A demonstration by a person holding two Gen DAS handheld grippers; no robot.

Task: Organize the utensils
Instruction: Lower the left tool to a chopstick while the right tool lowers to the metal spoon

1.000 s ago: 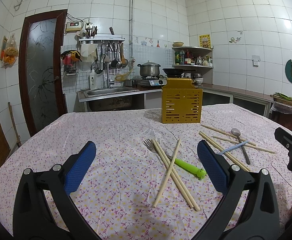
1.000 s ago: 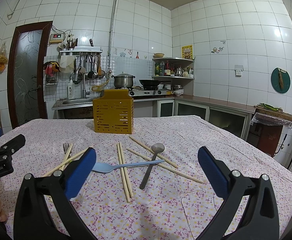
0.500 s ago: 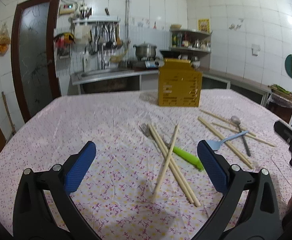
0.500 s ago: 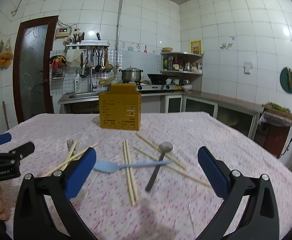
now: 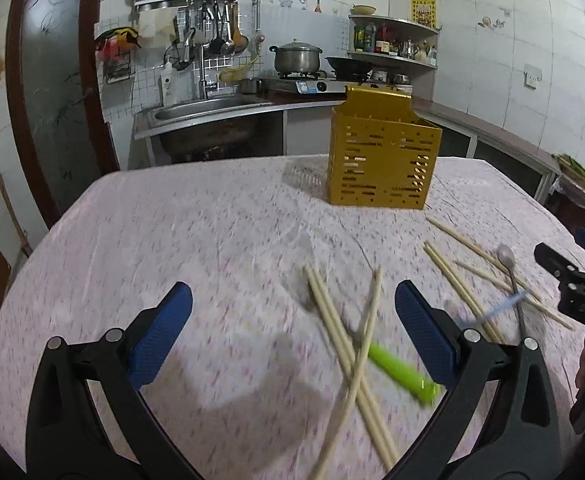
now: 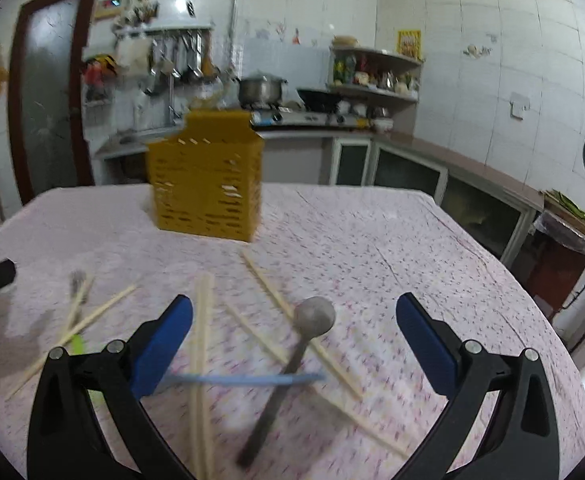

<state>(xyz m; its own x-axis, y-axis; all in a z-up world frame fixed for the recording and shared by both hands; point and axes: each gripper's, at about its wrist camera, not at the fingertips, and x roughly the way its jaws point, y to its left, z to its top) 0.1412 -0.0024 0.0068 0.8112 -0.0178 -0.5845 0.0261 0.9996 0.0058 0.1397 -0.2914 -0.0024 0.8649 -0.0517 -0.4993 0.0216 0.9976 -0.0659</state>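
A yellow perforated utensil holder [image 5: 384, 162] stands at the far middle of the table; it also shows in the right wrist view [image 6: 206, 188]. Crossed wooden chopsticks [image 5: 344, 344] and a green-handled fork [image 5: 402, 372] lie between the fingers of my open, empty left gripper [image 5: 292, 330]. My right gripper [image 6: 292, 340] is open and empty above a metal spoon [image 6: 292, 356], a light blue spoon [image 6: 244, 380] and more chopsticks [image 6: 202, 344]. The right gripper shows at the left wrist view's right edge [image 5: 572, 292].
The table carries a pink floral cloth [image 5: 172, 240]. Behind it are a sink counter [image 5: 208, 106], a stove with a pot [image 5: 296, 58], a corner shelf [image 5: 392, 44] and a brown door [image 5: 52, 80]. A low counter [image 6: 472, 176] runs along the right wall.
Both grippers have moved forward and tilted down over the table, so the utensils now sit nearer and lower in both views. Nothing has been picked up.
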